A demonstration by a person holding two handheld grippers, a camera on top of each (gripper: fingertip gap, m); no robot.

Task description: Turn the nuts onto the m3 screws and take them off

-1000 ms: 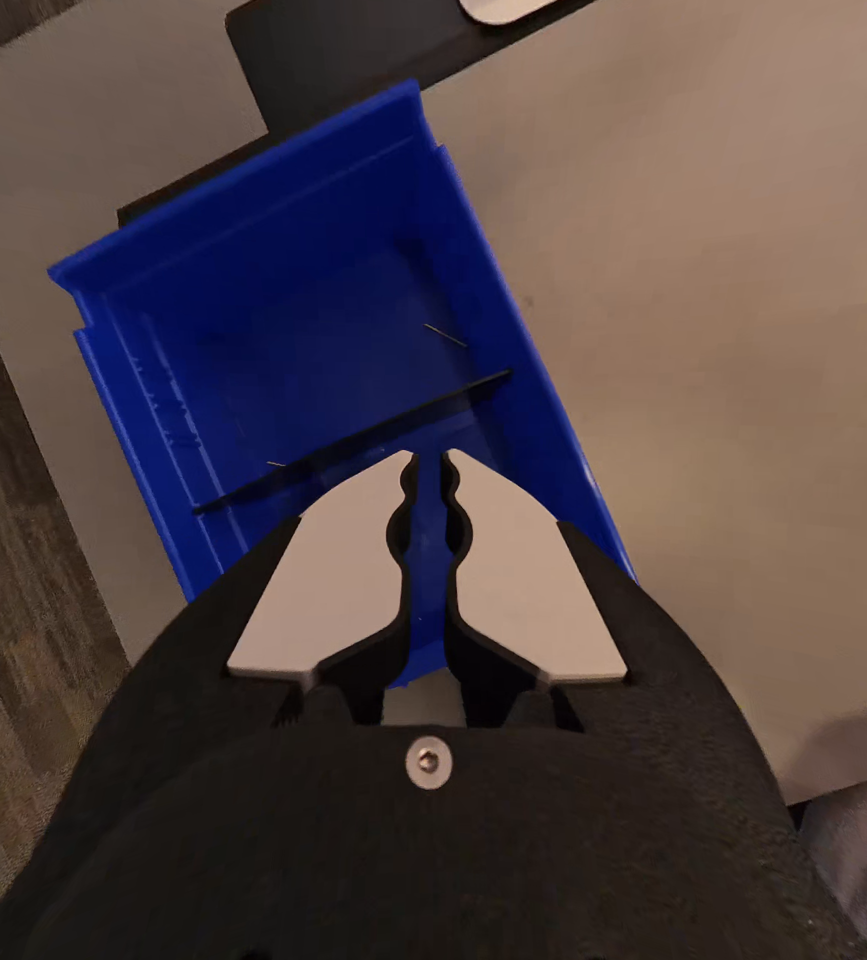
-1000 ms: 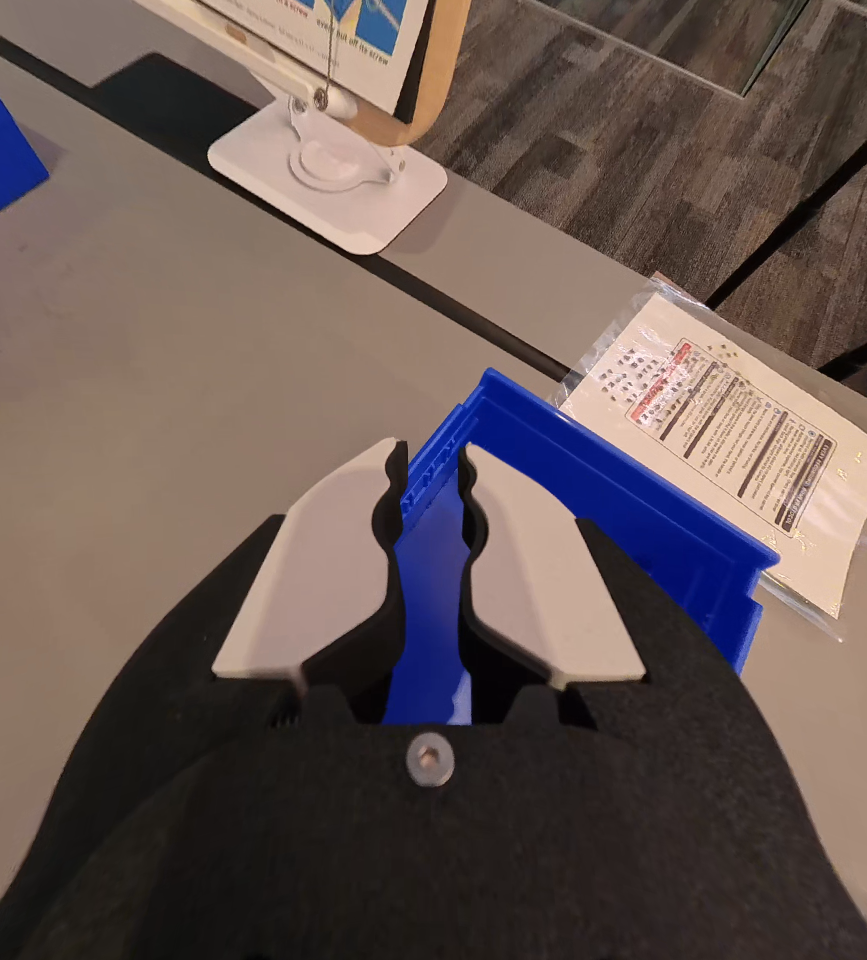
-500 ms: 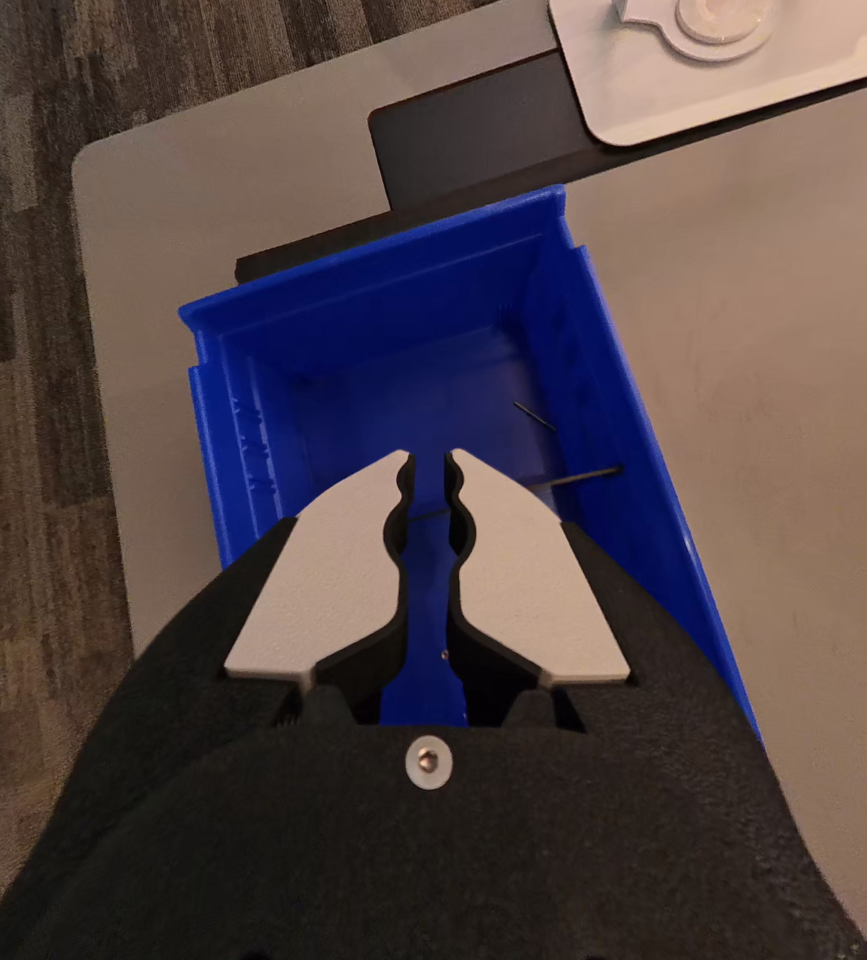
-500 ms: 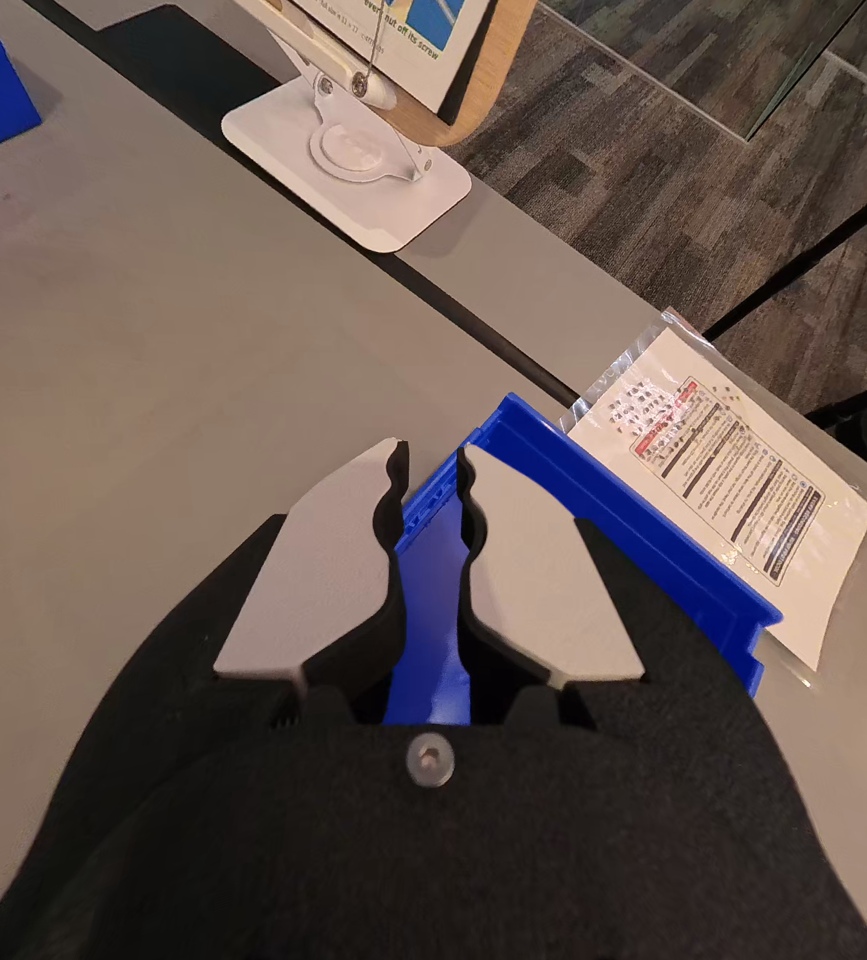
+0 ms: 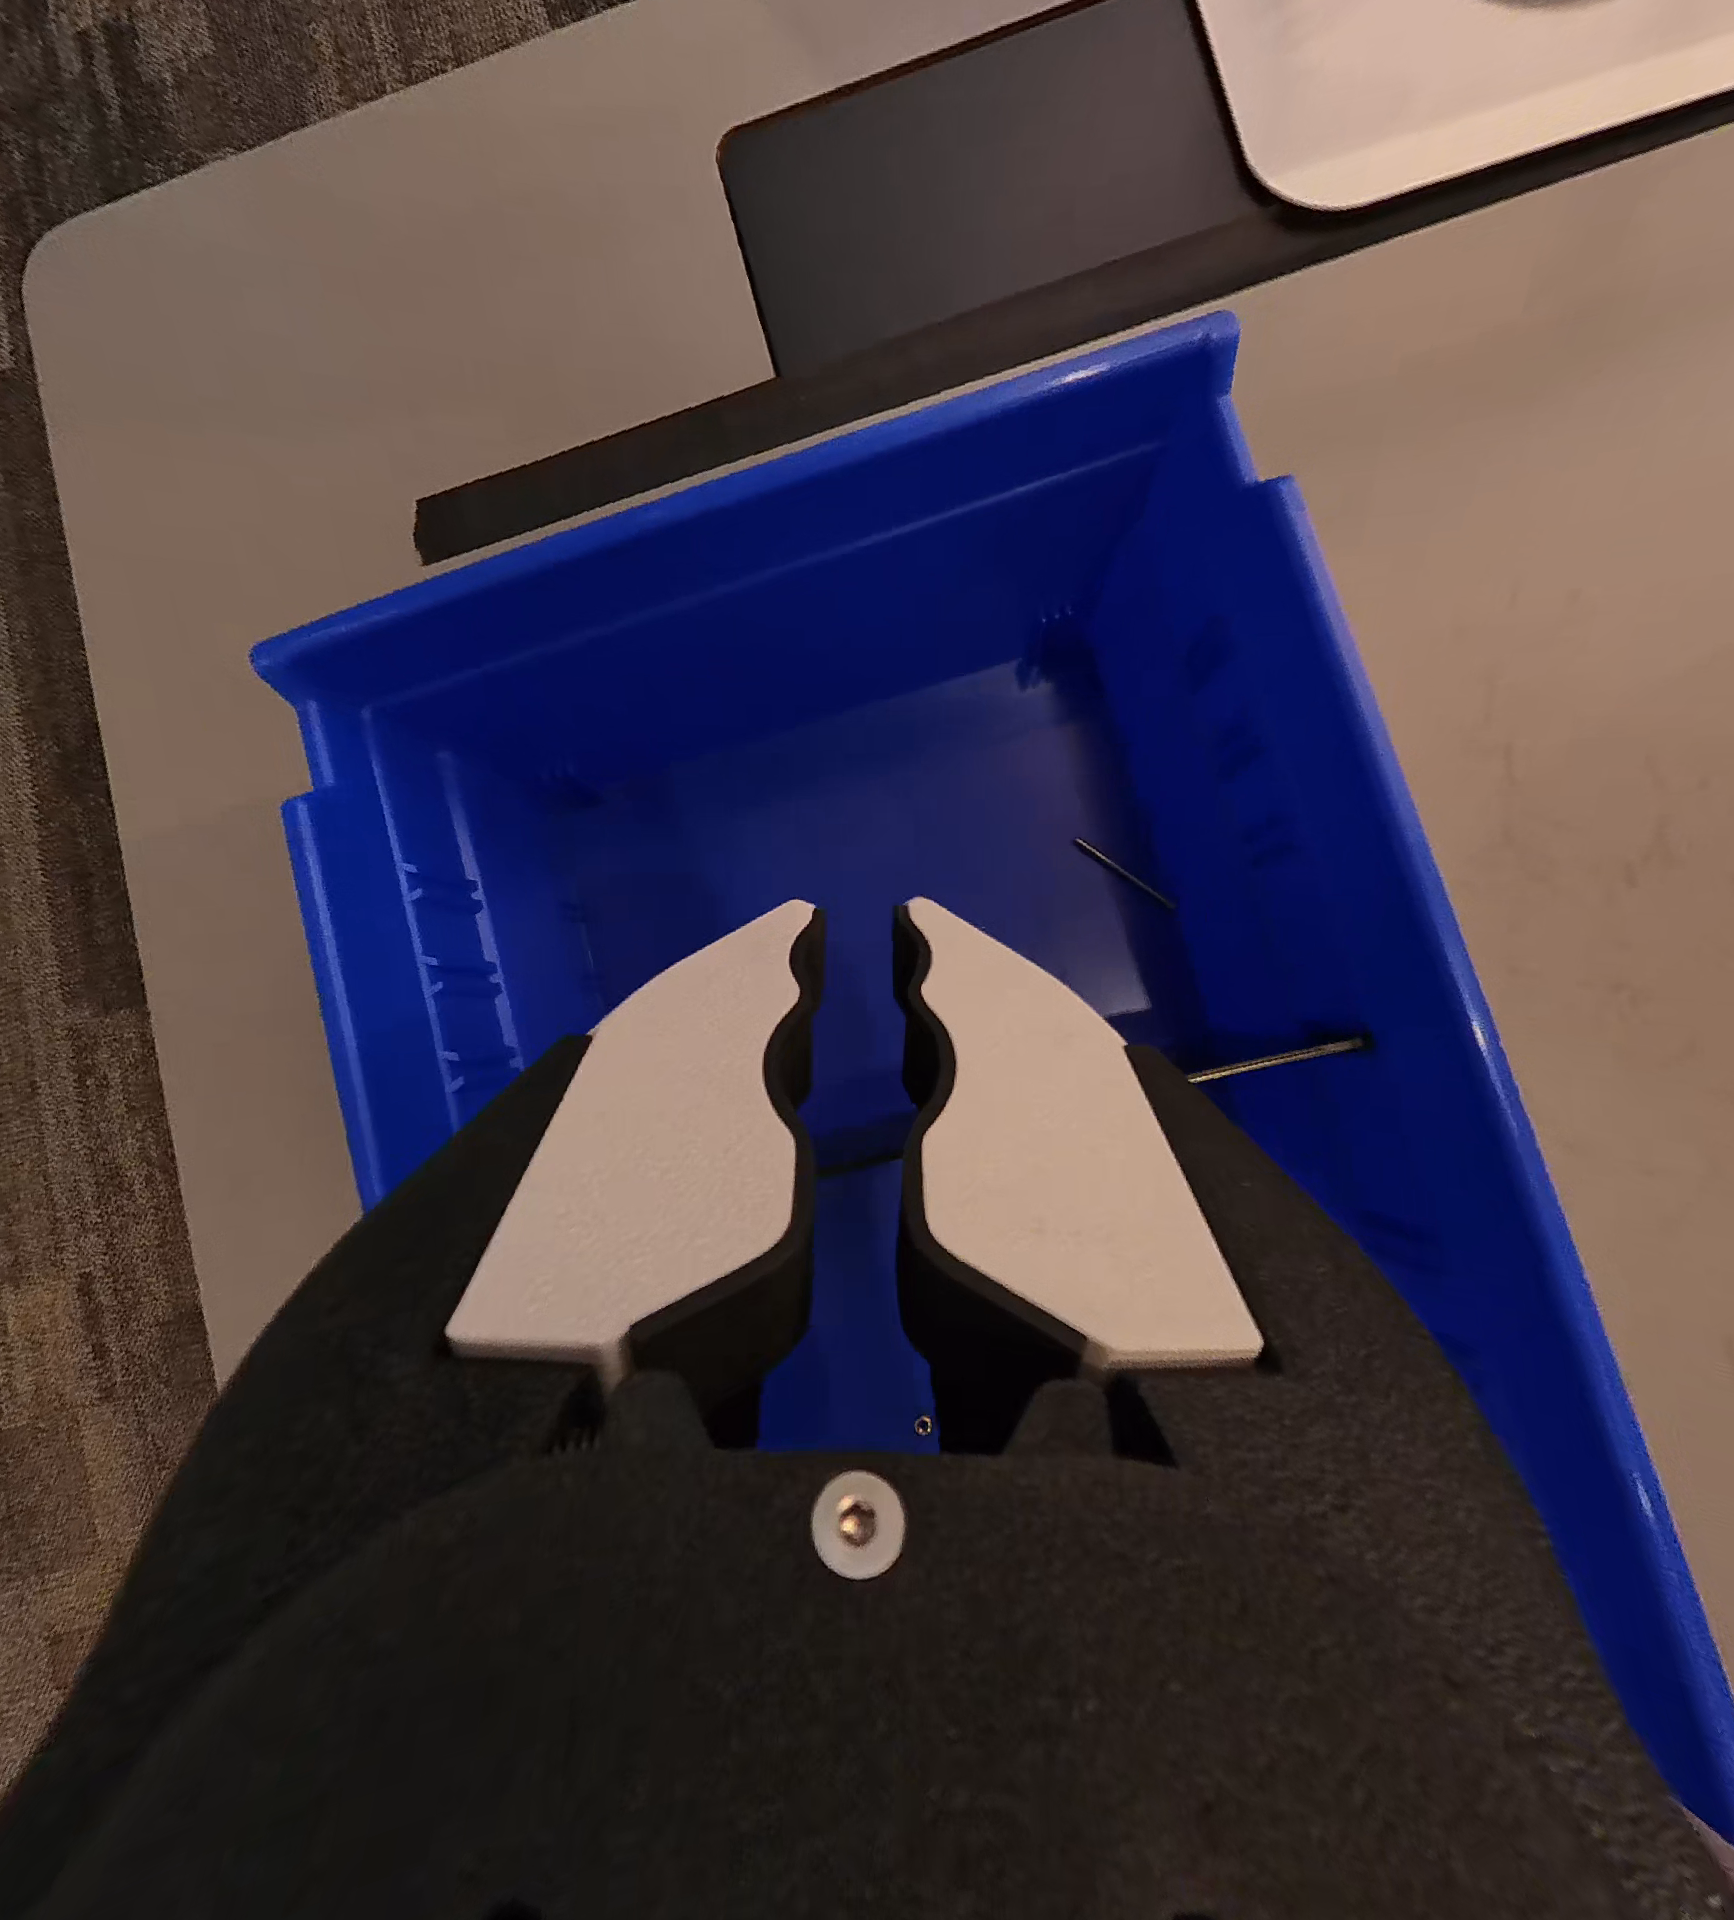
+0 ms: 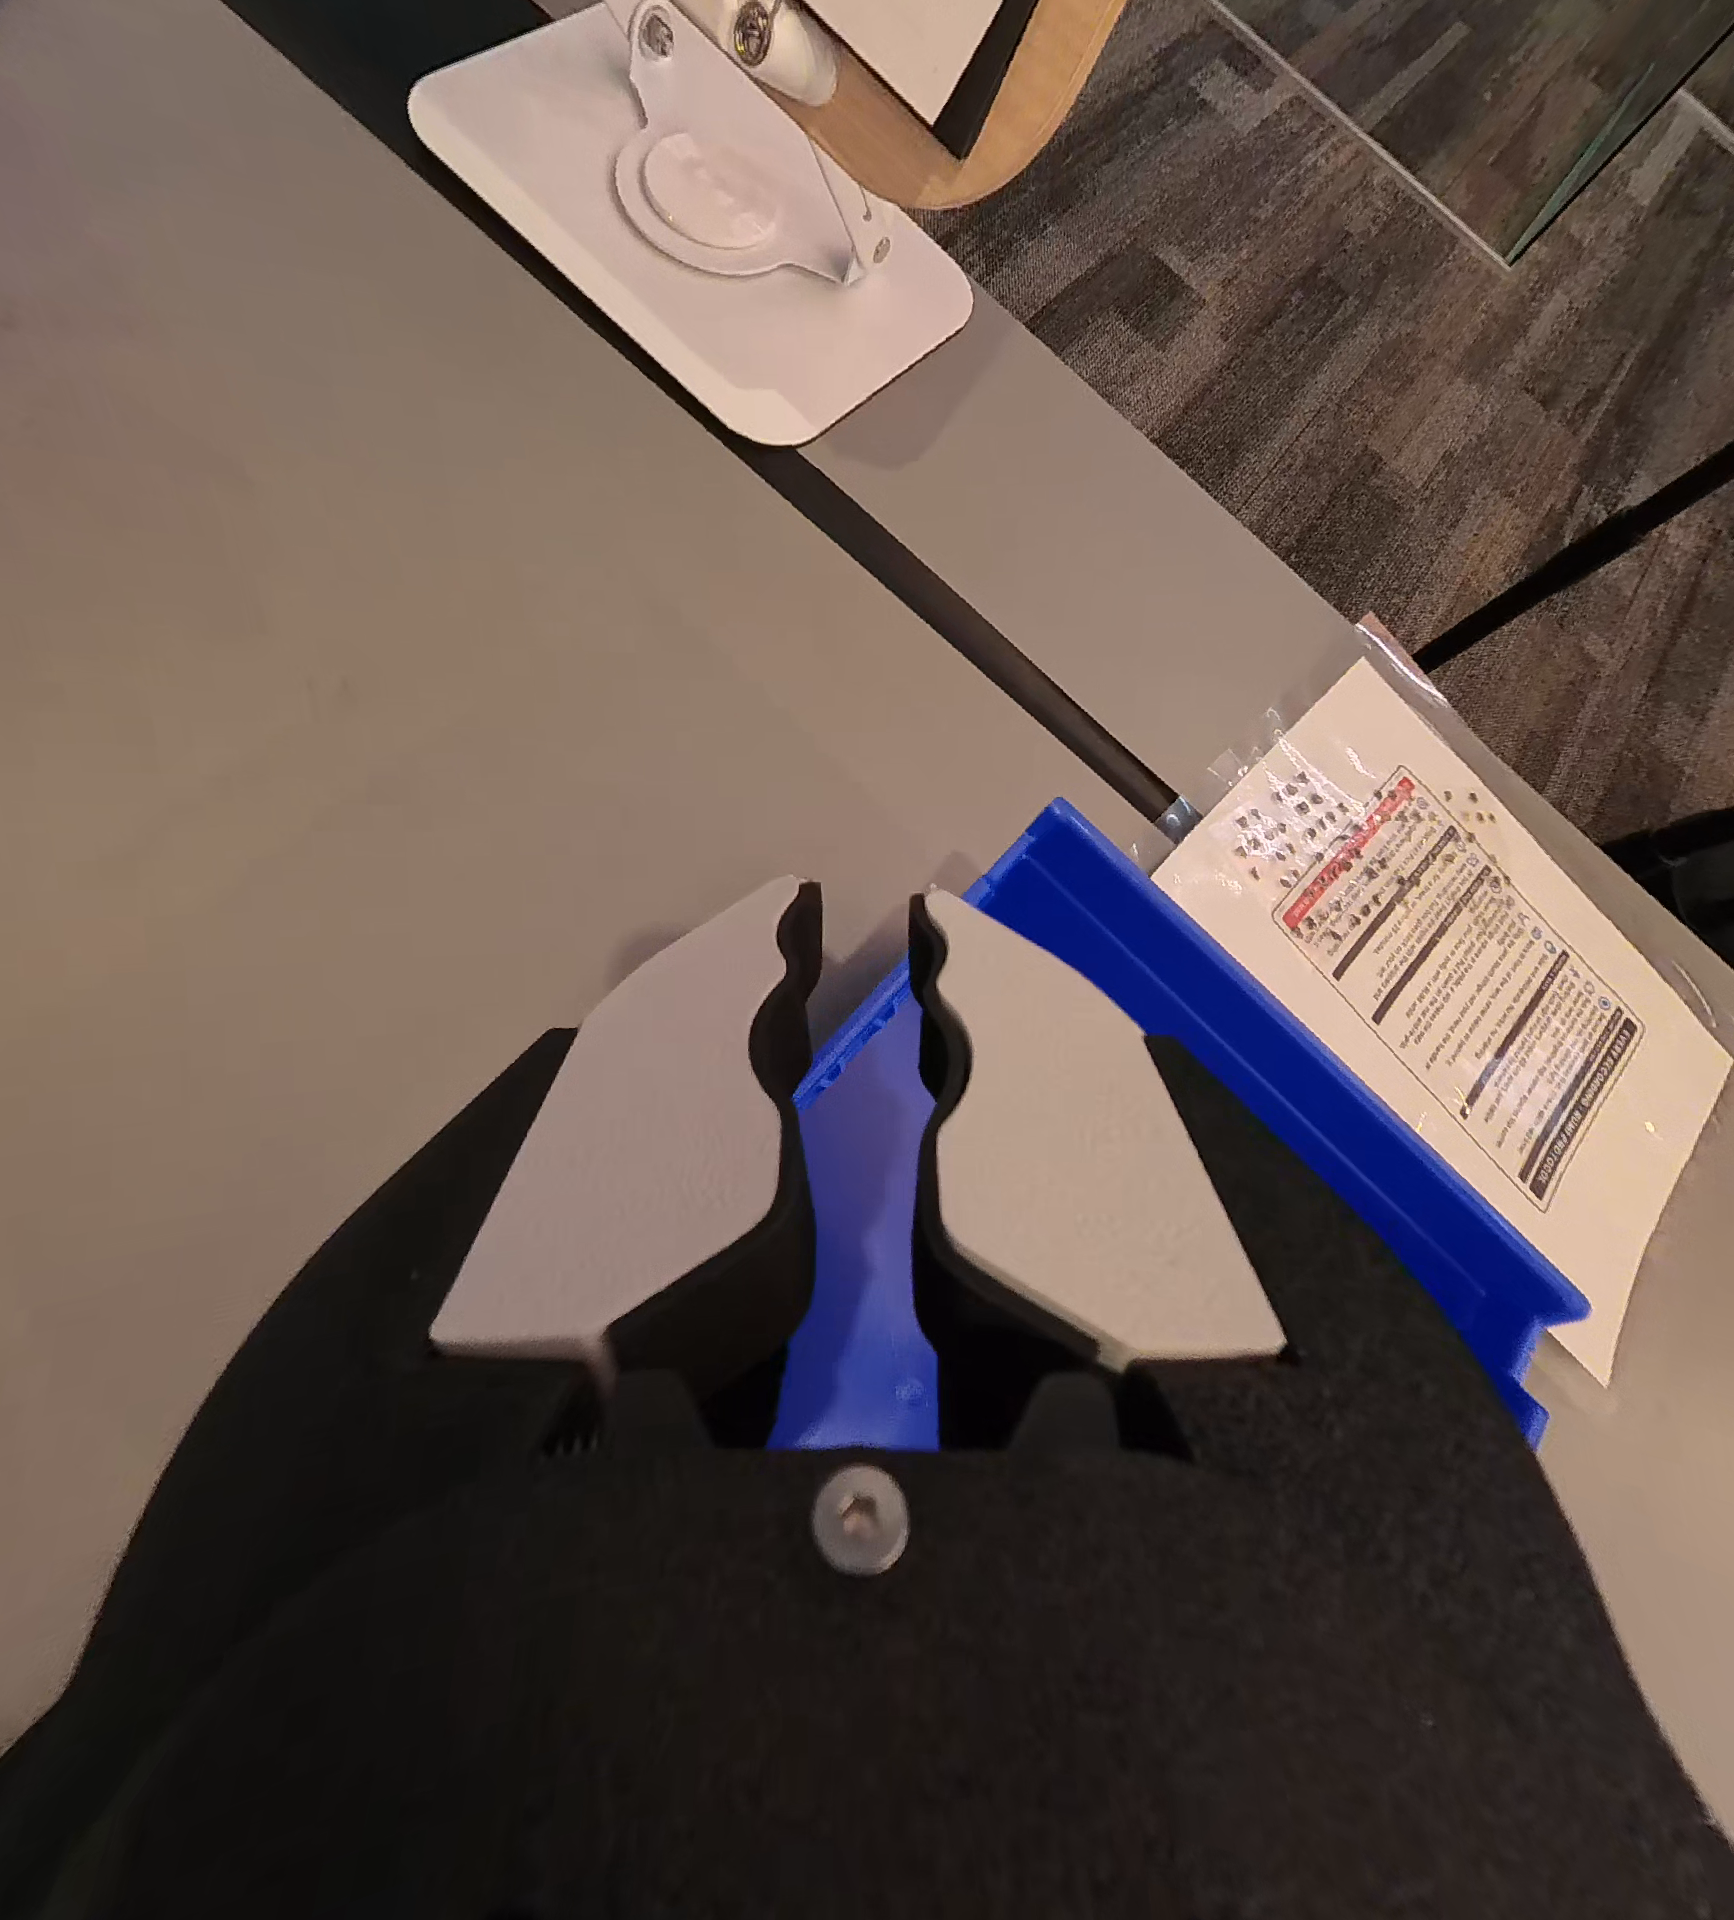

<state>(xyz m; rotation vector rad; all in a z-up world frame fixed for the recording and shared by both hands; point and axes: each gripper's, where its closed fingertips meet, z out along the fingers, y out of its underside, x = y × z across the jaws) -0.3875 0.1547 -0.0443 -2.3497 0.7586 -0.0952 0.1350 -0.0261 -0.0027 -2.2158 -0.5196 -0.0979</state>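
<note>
Left gripper slightly open, empty, over blue bin; thin rod right of it. Right gripper likewise empty. Descend slowly, centre first.

Grey table; dark patchy carpet floor; dim warm light.

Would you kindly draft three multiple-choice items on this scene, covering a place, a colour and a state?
1. Where does the printed sheet in its clear bag lie?
A. beside the right-hand bin
B. inside that bin
C. on the floor

2. What colour is the bin under the left claw?
A. red
B. blue
C. grey

3. How does the left claw stand?
A. shut on a nut
B. shut on a screw
C. open, holding nothing

Answers: 1 A, the sheet rests on the table against the bin's outer wall; 2 B, its walls are blue; 3 C, bare gap between the fingertips.
</note>
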